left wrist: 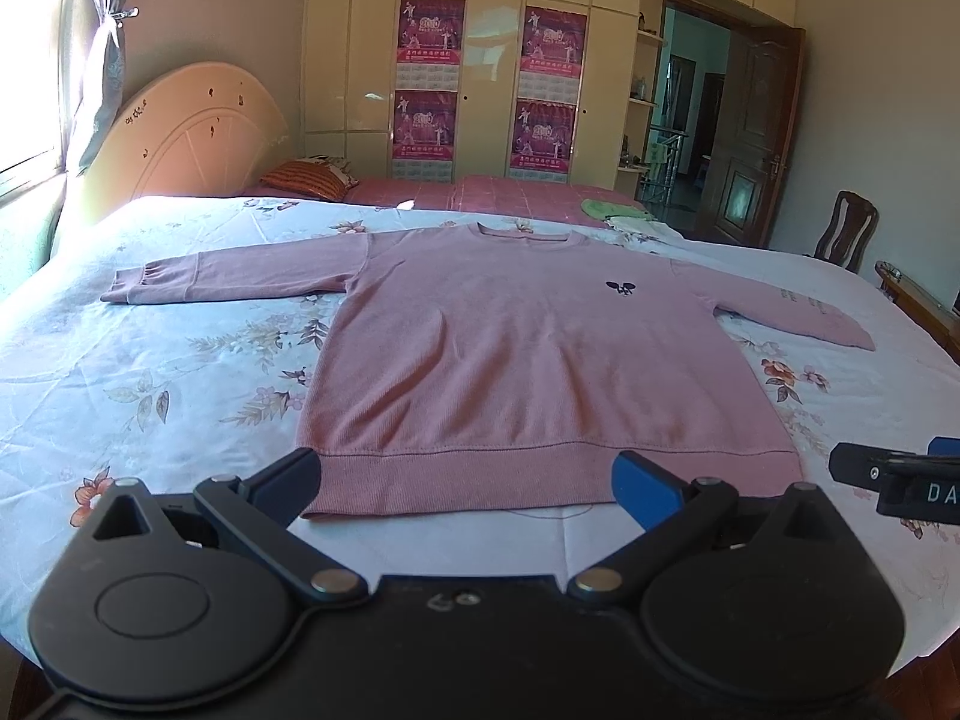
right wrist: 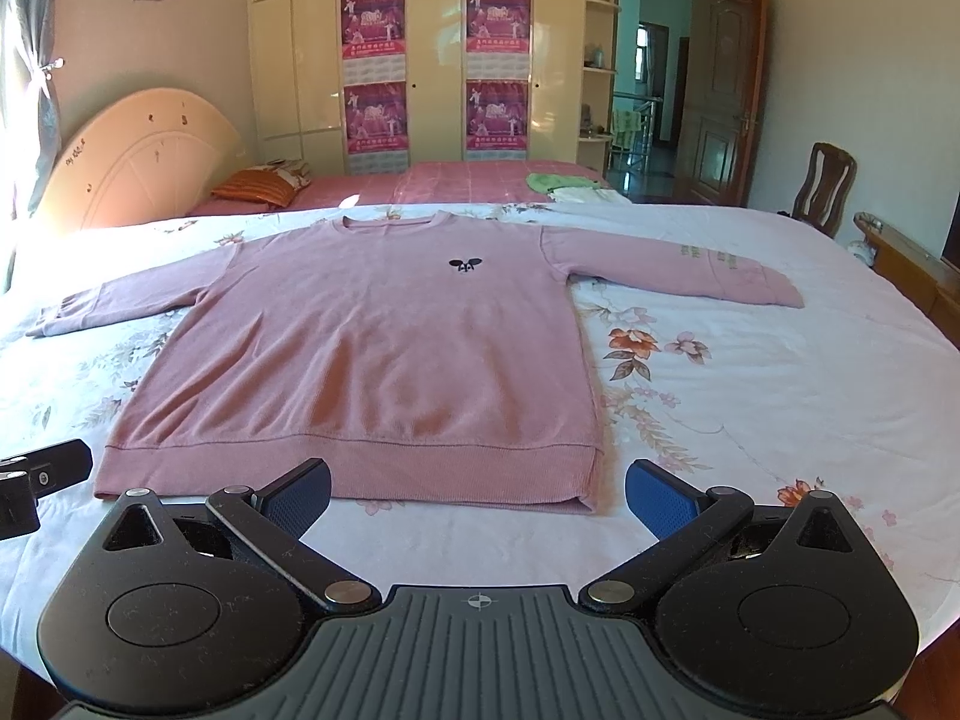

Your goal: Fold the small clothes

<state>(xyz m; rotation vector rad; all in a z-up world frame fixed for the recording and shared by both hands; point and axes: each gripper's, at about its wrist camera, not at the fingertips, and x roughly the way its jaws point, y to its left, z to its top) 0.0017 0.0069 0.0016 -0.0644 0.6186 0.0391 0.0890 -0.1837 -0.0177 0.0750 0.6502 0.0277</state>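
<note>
Pink sweatshirt (left wrist: pixel 528 348) lies flat and face up on the bed (left wrist: pixel 180 360), fully spread, nothing folded yet. Long axis of the body runs straight away from both grippers: hem nearest them, collar at the far end. Sleeves stick out sideways, across that axis, one to each side.

Left gripper (left wrist: pixel 468 483): jaws wide apart, holding nothing. It hovers just short of the hem; the hem band's left corner sits right by its left finger, so the garment is dead ahead and slightly right of it. Left sleeve is ahead and well off to its left.

Right gripper (right wrist: pixel 477 495): also spread wide and empty. Hem is just ahead, with the right hem corner between its fingers, nearer the right one. Right sleeve cuff lies far ahead to its right.

Each gripper shows at the edge of the other's view, so they flank the hem side by side. My read: each is about equally near its own hem corner; left takes the left side, right the right.

Green and white clothes (right wrist: pixel 564 185) lie beyond the collar, well clear.
</note>
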